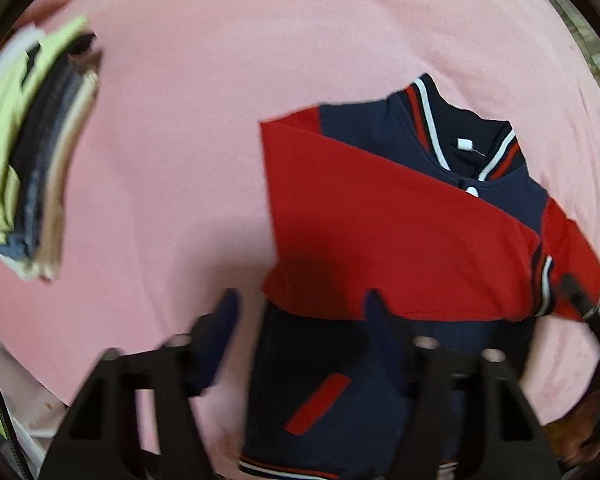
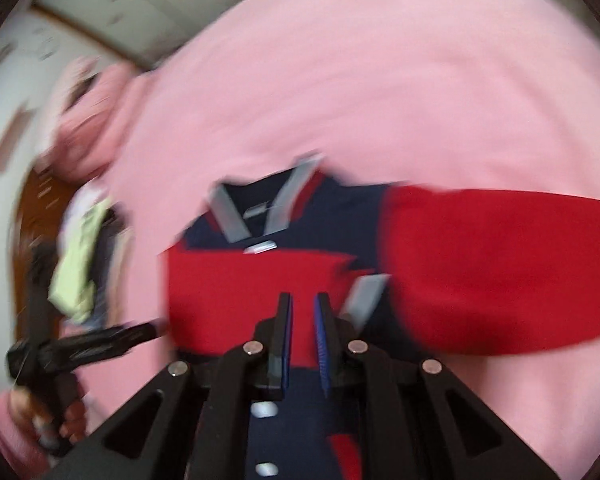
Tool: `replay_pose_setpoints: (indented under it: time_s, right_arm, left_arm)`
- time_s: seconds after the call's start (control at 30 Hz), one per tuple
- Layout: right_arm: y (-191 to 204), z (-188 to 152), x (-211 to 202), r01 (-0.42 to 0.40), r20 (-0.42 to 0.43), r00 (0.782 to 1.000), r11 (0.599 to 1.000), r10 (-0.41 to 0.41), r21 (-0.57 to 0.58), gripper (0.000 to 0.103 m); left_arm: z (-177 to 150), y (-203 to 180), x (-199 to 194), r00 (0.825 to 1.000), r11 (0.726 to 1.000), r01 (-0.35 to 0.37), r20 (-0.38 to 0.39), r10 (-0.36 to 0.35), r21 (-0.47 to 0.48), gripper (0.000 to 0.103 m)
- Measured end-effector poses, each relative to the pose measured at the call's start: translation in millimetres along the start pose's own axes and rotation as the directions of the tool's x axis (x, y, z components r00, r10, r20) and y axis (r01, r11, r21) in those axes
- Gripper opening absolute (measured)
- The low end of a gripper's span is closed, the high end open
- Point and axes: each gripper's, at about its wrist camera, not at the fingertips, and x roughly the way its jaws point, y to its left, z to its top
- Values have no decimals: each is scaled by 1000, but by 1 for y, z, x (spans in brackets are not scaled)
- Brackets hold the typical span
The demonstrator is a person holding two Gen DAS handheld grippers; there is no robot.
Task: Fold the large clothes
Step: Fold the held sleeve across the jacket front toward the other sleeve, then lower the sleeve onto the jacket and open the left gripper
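Observation:
A navy jacket (image 1: 364,392) with red sleeves lies flat on a pink blanket (image 1: 204,128). One red sleeve (image 1: 380,232) is folded across its chest, and the striped cuff (image 1: 543,288) rests near the far side. My left gripper (image 1: 300,316) points down over the jacket's side edge. Its jaws stand apart, one finger over the blanket and one over the jacket, and no pad presses on the cloth. My right gripper (image 2: 303,320) hovers over the folded sleeve (image 2: 236,296). Only a narrow slit separates its jaws, with nothing in it. The cuff (image 2: 364,296) lies just beside it.
A stack of folded clothes (image 1: 32,148) with a yellow-green piece on top sits on the blanket to the left. The jacket's other red sleeve (image 2: 500,272) stretches out to the right. A hand (image 2: 68,420) in a pink sleeve holds the left gripper (image 2: 152,330). Wall and wooden furniture show beyond the bed.

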Motion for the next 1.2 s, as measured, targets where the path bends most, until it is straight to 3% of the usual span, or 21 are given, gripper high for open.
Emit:
replay_pose_setpoints:
  time_s: [0.07,0.17,0.23,0.33,0.43,0.5,0.63,0.77,0.83,0.9,0.97,1.07,1.13,1.2]
  right_arm:
    - [16,-2,22,-56,-46,997,998,54,-37,12]
    - [31,-7,55,-54,-87,995,997,50,-50,11]
    - [25,-9,68,-4,-84,996,1000,5,7,11]
    - [-2,-16,67,113,-69,992,985,-105,132,7]
    - [-29,-22,46,183,-25,983,971,-181,154,0]
    - [-42,-21,32,197,-6,980,972,-198,129,0]
    - [-64,-13,11,365,27,928,921,-372,137,0]
    - [-65,-4,-9,291,121,939,931,-322,219,3]
    - [-44,-2,-10,212,165,958,965,-236,153,3]
    - [-23,-4,4,98,119,987,993,-106,69,3]
    - [-1,-10,26,14,34,999,1000,-13,-11,3]
    - [27,-20,58,54,-55,997,991,-61,-124,3]
    - [22,-25,65,123,-90,987,984,-134,-126,3]
    - [8,-29,60,187,-86,977,979,-194,-86,2]
  left_arm:
    - [6,-5,4,999,999,32,-15,-32,-15,53]
    - [16,-10,16,999,999,27,-24,-27,-27,50]
    - [24,-9,26,999,999,40,-25,-41,-35,37]
    - [42,4,48,1000,999,-21,-21,20,-37,20]
    - [57,16,59,999,999,4,-40,-6,-47,19]
    - [65,27,55,1000,996,-23,-16,21,-88,20]
    - [74,50,51,1000,987,8,-12,-10,-159,26]
    - [61,40,32,999,993,-27,21,30,-111,27]
    - [50,36,22,997,991,50,60,-43,-121,28]
    - [35,29,21,993,986,109,50,-103,-124,28]
    - [21,19,29,993,988,119,13,-118,-101,28]
    - [11,4,40,1000,999,19,-16,-19,-39,28]
    - [11,3,42,1000,999,6,-17,-6,-42,27]
    - [12,9,43,1000,998,-11,-14,10,-57,19]
